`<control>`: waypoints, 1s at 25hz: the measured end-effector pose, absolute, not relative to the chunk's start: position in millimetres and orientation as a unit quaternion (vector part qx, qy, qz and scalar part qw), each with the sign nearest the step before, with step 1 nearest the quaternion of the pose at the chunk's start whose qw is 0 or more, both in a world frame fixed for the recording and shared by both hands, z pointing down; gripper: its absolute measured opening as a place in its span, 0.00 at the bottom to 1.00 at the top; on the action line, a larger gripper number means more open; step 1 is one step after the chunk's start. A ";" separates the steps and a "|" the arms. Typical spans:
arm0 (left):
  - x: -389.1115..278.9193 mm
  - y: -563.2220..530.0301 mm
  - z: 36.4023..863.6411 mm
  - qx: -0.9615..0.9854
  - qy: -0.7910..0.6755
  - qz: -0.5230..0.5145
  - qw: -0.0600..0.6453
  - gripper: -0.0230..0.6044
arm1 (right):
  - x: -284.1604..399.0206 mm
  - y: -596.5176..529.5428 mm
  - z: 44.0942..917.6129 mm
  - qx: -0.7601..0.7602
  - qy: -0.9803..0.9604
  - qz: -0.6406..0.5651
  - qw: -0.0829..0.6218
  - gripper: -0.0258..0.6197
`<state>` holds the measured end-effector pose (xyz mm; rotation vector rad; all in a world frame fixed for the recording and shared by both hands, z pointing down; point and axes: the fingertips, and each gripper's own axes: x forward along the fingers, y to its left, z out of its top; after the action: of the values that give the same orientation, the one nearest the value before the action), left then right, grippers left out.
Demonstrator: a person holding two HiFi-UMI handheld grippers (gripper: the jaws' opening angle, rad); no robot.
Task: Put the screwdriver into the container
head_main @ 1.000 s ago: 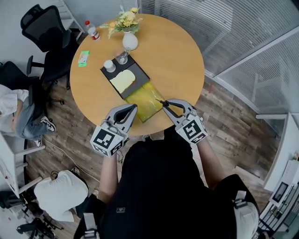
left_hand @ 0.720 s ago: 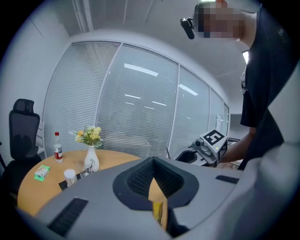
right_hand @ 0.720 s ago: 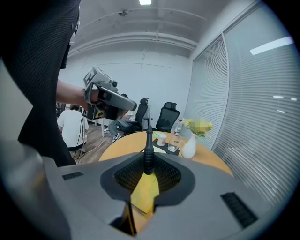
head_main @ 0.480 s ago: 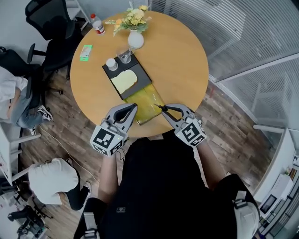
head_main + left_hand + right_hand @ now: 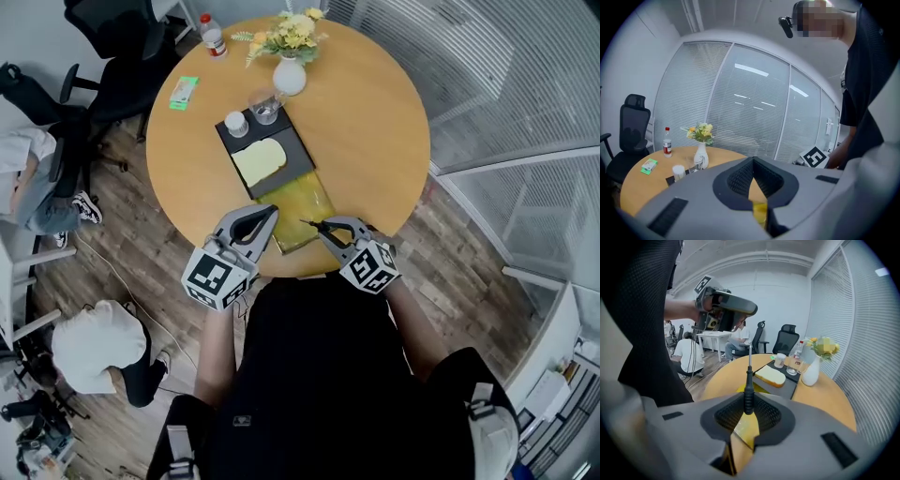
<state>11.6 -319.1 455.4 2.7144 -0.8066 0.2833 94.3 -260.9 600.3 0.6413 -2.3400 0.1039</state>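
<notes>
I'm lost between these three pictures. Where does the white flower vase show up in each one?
Head view: the vase is near the top, a little left of centre, on the table's far side.
Left gripper view: the vase is at lower left, just above the grey jaws.
Right gripper view: the vase is right of centre.
Shared landmark: the round wooden table it stands on.

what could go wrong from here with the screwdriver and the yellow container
1. The right tongs pinch only the butt of the screwdriver handle, so the long shaft could swivel or slip out when lowered.
2. The yellow container lies right at the near edge of the table; a hard drop or a knock might push it off.
3. The shaft tip points toward the left tongs close by; the two could clash over the container.
</notes>
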 end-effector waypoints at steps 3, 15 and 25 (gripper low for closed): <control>5.8 -324.4 457.7 0.940 -0.289 0.100 0.152 0.04 | 87.9 -267.4 613.7 0.229 -0.904 0.045 0.359 0.13; -5.9 -335.7 465.2 0.933 -0.307 0.099 0.162 0.04 | 77.7 -293.0 659.2 0.197 -0.894 0.076 0.395 0.13; 0.0 -335.0 469.8 0.932 -0.305 0.101 0.168 0.04 | 75.3 -314.2 702.2 0.171 -0.876 0.100 0.439 0.13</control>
<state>0.0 -335.0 469.8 2.6519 -0.8678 0.2866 75.3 -314.2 702.2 0.4257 -2.1768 0.2478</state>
